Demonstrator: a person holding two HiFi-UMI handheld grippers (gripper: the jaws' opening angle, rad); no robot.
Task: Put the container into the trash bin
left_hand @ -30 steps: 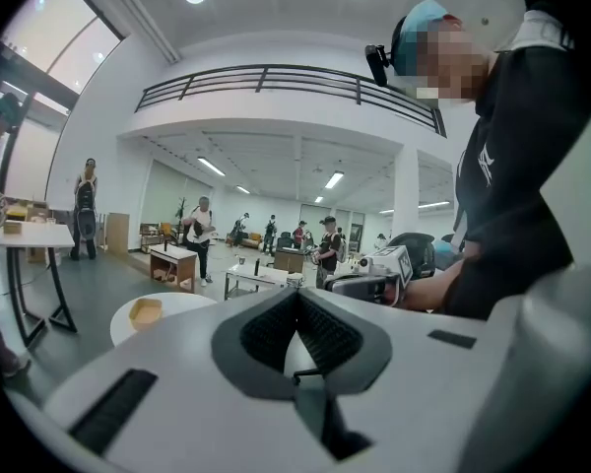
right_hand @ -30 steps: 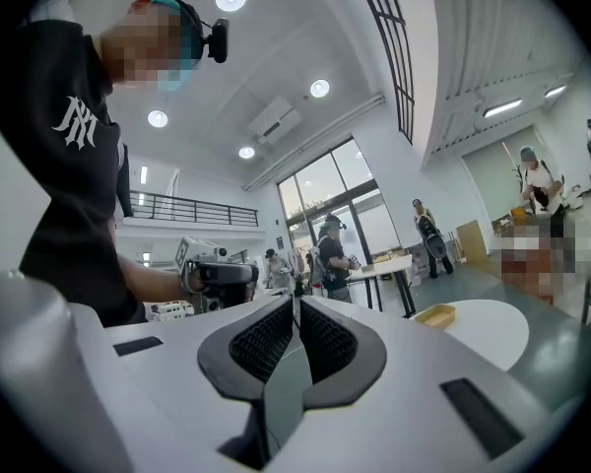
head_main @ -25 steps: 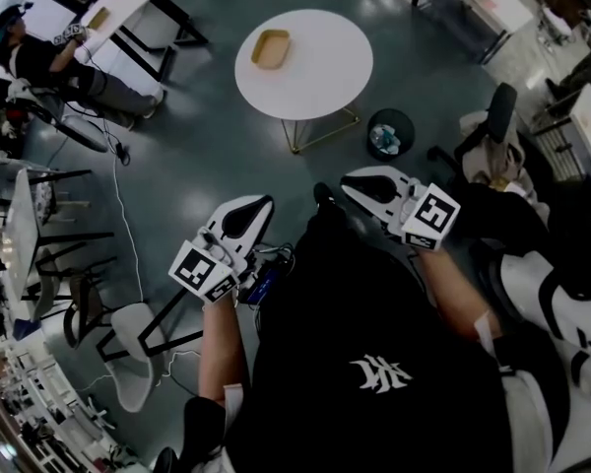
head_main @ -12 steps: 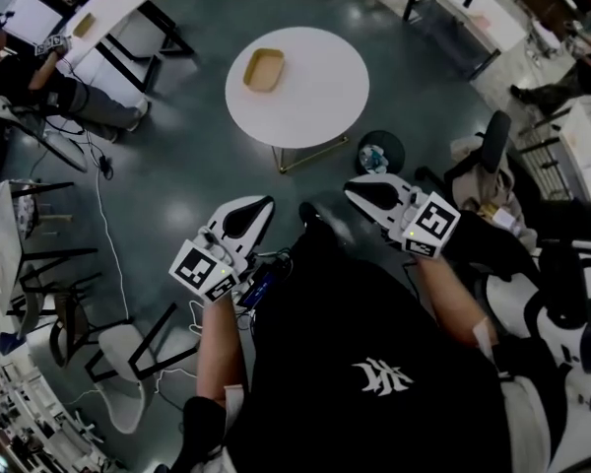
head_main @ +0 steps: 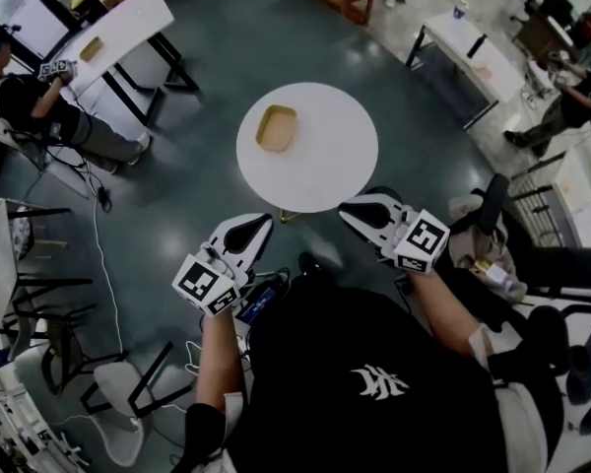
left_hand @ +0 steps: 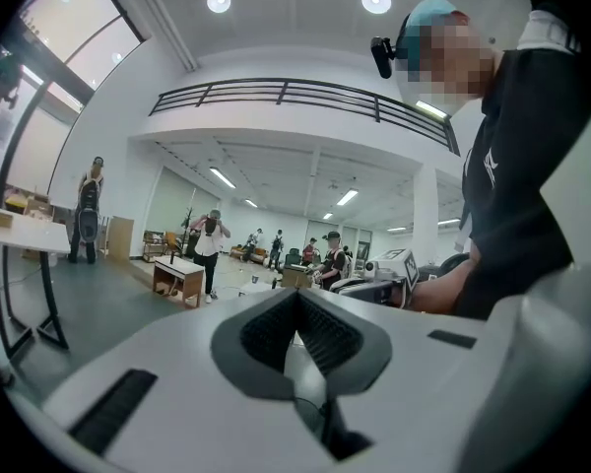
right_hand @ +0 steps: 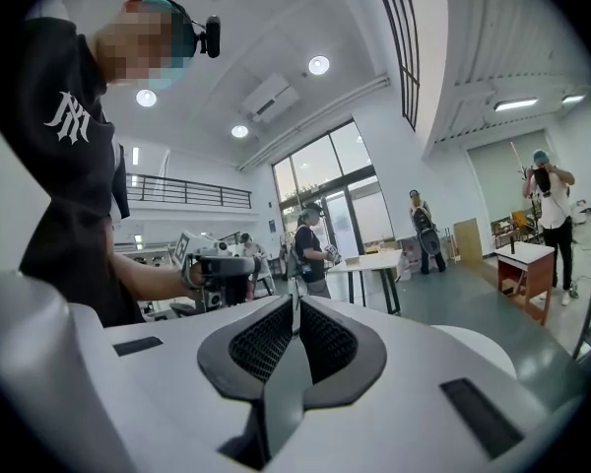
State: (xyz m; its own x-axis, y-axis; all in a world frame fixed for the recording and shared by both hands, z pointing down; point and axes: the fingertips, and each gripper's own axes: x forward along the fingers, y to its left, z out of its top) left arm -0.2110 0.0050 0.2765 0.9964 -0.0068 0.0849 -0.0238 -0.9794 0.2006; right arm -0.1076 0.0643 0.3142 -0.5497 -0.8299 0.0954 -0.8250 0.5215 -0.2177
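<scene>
- Tan container [head_main: 276,128] lies on the round white table [head_main: 330,161], toward its left side, well apart from both grippers.
- Left gripper [head_main: 248,227]: jaws pressed together, nothing between them.
- Right gripper [head_main: 362,210]: jaws likewise closed, empty.
- Black shirt [head_main: 374,343] bears a white emblem, too stylised to read.
- Each gripper's cube shows black-and-white square markers.

**Round desk straight ahead, open floor to its left**

The round desk [head_main: 330,170] stands just beyond the left hand-held gripper [head_main: 259,223] and the right hand-held gripper [head_main: 353,208]. Its top is bare except for the tan container [head_main: 276,128]. Grey floor [head_main: 192,170] lies open on the left, while a chair [head_main: 485,210] crowds the right.
</scene>
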